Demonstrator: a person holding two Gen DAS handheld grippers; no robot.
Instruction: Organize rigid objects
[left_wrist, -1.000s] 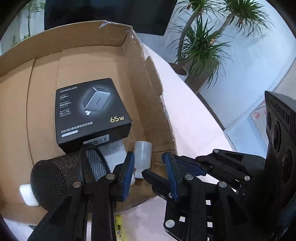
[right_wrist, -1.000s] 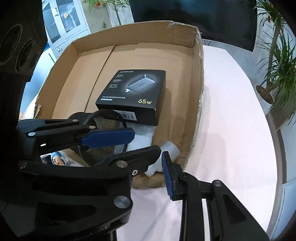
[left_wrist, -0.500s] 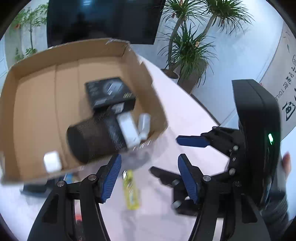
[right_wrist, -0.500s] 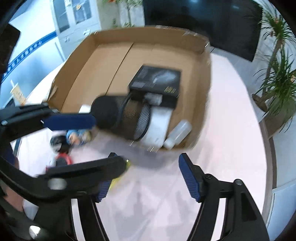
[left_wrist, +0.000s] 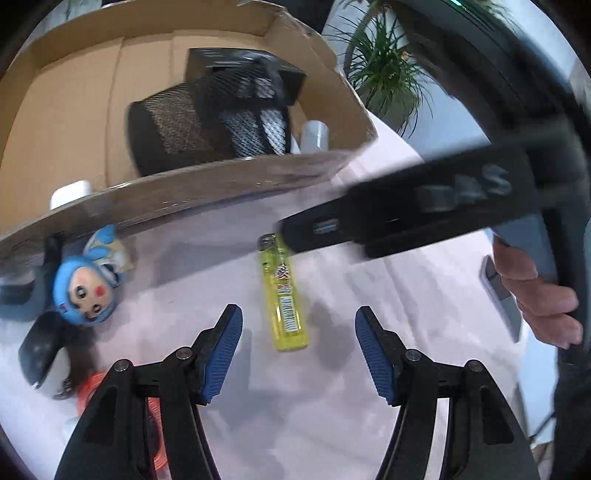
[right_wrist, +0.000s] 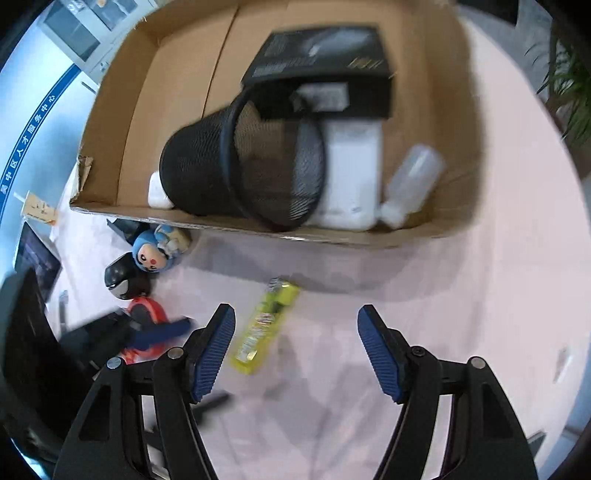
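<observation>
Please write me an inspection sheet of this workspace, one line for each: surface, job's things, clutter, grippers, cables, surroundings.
Surface: pale pink table, bare in front of the box.
Job's things: cardboard box holds a black mesh cup on its side, a black carton, a white box, a clear bottle. Yellow lighter lies on the table.
Clutter: blue doll, dark object and orange item beside the box.
Grippers: left gripper open, empty; right gripper open with jaws closing, nothing between them.
Cables: nothing seen.
Surroundings: potted plant.
</observation>
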